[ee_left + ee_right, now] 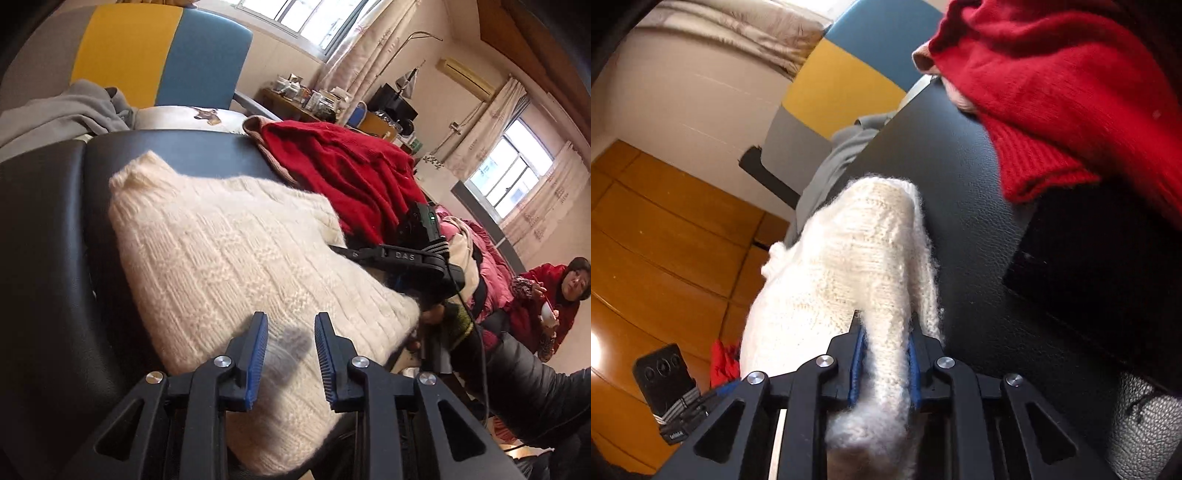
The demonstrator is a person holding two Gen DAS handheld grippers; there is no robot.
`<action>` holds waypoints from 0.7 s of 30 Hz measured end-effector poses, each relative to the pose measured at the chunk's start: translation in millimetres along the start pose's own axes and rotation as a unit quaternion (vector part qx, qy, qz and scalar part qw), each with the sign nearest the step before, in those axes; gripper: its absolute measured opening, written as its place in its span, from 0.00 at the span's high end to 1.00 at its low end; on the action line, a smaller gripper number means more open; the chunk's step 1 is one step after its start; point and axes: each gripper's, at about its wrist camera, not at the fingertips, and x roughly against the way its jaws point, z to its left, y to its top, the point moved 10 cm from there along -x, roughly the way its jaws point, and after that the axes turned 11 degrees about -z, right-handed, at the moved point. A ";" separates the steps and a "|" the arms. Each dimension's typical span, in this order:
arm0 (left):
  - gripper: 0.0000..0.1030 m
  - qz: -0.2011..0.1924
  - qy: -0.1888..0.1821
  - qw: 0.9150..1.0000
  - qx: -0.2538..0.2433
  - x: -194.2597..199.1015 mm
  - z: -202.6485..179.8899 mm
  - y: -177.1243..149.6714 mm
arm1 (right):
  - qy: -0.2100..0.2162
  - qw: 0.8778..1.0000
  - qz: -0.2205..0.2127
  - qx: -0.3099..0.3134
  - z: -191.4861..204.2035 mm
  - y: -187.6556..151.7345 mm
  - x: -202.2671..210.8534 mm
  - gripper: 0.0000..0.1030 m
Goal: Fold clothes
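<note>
A cream cable-knit sweater (236, 258) is laid as a compact folded block on a black leather-look surface (48, 221), presumably because that flat top serves as the folding area. In the left wrist view the sweater fills the near middle, and the left gripper (291, 363) is held just over its near edge with the jaws released: a clear gap is seen between the blue pads (258, 354) and no cloth is caught, only a shadow cast on the knit.

In the right wrist view the right gripper (886, 363) is clenched on a thick bunch of the same cream sweater (857, 258), with the knit squeezed between the pads and bulging beyond them. The grip is judged to be taken at an edge so that the layers can be carried or tucked over together.

A red knitted garment (351, 166) is heaped at the far right of the black surface, just beside the sweater, and a grey garment (66, 110) is draped at the far left near a blue and yellow chair back (166, 48); both are probably set aside so that the working space is kept free. Whether the red garment touches the cream one cannot be told.
</note>
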 end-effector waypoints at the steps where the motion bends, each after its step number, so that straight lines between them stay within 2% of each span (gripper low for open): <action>1: 0.75 -0.002 0.001 1.000 -0.002 0.0 -0.7 2.5 | 0.000 1.000 -0.002 0.003 1.2 3.0 0.9 0.74; 4: 0.75 -0.008 0.004 1.000 -0.008 0.2 -2.7 10.2 | -0.019 0.999 -0.014 0.049 16.5 16.5 11.4 0.56; 8: 0.75 -0.016 0.012 1.000 -0.013 -0.3 -2.4 16.5 | -0.029 0.989 -0.051 0.137 50.9 29.4 50.8 0.56; 10: 0.74 -0.015 0.013 1.000 -0.011 -2.7 -1.0 15.0 | -0.018 0.982 -0.048 0.181 72.8 25.1 67.2 0.56; 12: 0.74 -0.014 0.014 1.000 -0.008 -5.4 0.3 12.8 | -0.004 0.972 -0.030 0.233 99.3 11.6 70.7 0.56; 15: 0.73 -0.012 0.015 1.000 -0.003 -9.4 2.3 9.3 | -0.019 0.946 0.013 0.324 121.9 -20.3 50.8 0.56; 17: 0.73 -0.011 0.016 1.000 0.000 -12.0 3.7 7.1 | -0.058 0.927 0.051 0.368 110.0 -42.8 36.2 0.56; 19: 0.73 -0.009 0.017 1.000 0.003 -14.6 5.0 4.8 | -0.113 0.913 0.104 0.378 71.6 -66.8 23.2 0.59; 20: 0.73 -0.009 0.017 1.000 0.004 -16.0 5.7 3.7 | -0.121 0.920 0.111 0.356 53.5 -75.0 21.2 0.54; 21: 0.73 -0.008 0.018 1.000 0.006 -17.3 6.3 2.5 | -0.105 0.938 0.101 0.316 43.1 -78.2 23.8 0.53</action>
